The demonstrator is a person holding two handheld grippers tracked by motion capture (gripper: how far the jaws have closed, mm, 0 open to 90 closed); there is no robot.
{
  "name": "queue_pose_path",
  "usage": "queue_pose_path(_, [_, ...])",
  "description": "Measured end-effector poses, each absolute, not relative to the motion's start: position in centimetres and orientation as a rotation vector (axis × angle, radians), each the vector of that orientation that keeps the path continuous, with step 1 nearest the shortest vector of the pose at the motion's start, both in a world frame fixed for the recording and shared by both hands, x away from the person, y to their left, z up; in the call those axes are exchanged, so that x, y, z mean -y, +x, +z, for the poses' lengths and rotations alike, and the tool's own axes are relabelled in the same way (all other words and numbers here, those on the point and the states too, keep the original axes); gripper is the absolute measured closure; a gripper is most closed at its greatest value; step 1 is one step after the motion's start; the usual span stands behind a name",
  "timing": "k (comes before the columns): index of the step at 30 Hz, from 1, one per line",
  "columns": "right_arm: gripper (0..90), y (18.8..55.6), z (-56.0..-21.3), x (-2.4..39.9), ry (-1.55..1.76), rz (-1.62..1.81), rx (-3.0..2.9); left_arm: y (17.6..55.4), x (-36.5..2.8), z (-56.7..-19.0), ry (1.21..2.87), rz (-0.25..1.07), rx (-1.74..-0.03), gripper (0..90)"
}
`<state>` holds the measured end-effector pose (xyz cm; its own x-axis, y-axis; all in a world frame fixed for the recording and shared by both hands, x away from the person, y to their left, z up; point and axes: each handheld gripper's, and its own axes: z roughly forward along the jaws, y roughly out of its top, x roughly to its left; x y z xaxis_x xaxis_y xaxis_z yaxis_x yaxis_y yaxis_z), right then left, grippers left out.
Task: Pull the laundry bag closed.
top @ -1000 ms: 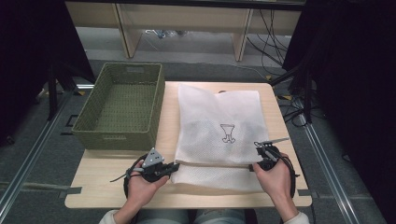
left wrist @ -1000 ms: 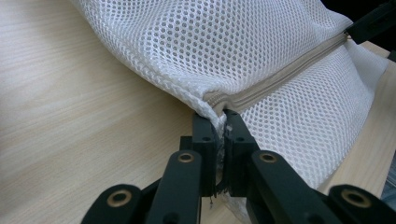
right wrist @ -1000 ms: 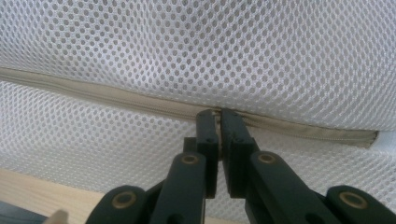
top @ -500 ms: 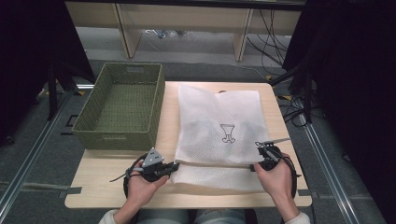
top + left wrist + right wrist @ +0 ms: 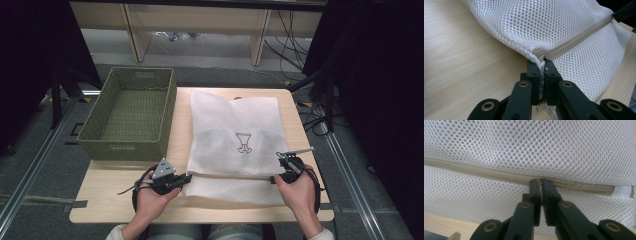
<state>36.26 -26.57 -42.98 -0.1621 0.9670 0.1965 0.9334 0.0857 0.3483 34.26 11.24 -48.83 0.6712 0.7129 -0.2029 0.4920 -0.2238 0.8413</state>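
Observation:
A white mesh bag with a small black drawing lies flat on the wooden table. A beige zipper runs along its near edge. My left gripper is shut on the bag's near left corner, right where the zipper ends. My right gripper is shut on the zipper close to its right end, jaws pinched together on the zipper line. Whether it holds the pull tab or the tape I cannot tell. Both hands rest at the table's near edge.
A green woven basket stands empty on the table's left, beside the bag. Cables trail on the floor past the table's right edge. A wooden frame stands behind the table.

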Motion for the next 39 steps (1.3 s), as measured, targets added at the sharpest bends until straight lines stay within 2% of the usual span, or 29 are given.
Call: queue_pose_path(39, [87.2,36.0,-43.0,28.1,1.991,0.598,-2.214,34.4,-11.3,-48.9,1.870,0.269,-0.956,84.7])
